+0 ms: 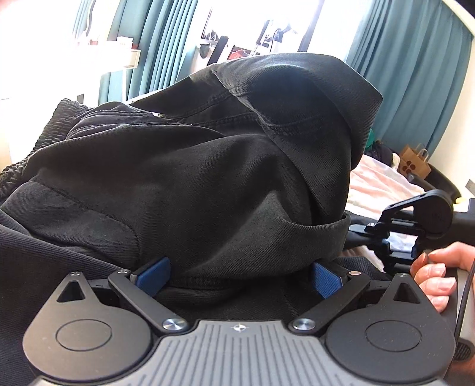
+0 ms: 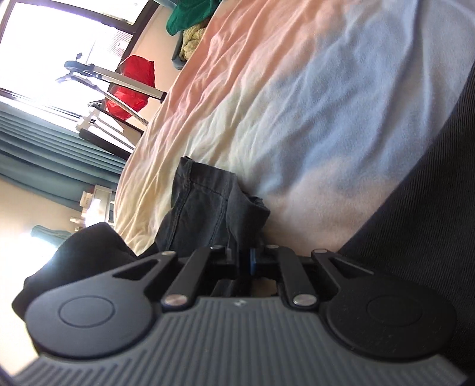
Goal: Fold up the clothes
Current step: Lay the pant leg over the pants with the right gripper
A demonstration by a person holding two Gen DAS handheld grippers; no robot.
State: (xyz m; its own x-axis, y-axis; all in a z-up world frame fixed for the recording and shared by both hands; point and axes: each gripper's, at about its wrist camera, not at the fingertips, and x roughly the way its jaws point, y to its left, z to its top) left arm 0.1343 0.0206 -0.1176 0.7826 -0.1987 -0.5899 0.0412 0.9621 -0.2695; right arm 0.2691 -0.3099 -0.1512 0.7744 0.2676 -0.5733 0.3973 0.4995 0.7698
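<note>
A black denim garment (image 1: 207, 166) is heaped in front of my left gripper (image 1: 239, 274) and fills most of the left wrist view. The left gripper's blue pads (image 1: 154, 274) stand wide apart with the cloth's hem lying between them, so it is open. My right gripper (image 2: 245, 258) is shut on a stitched edge of the same black garment (image 2: 204, 207), which sticks up past the closed fingers. The right gripper and the hand holding it also show in the left wrist view (image 1: 415, 225).
The garment lies on a bed with a pastel pink, cream and blue sheet (image 2: 297, 104). A brown paper bag (image 1: 414, 161) and a green cloth (image 2: 190, 14) sit at the bed's far end. Teal curtains (image 1: 409, 68) and bright windows lie behind. A red bag (image 2: 133, 86) stands beside the bed.
</note>
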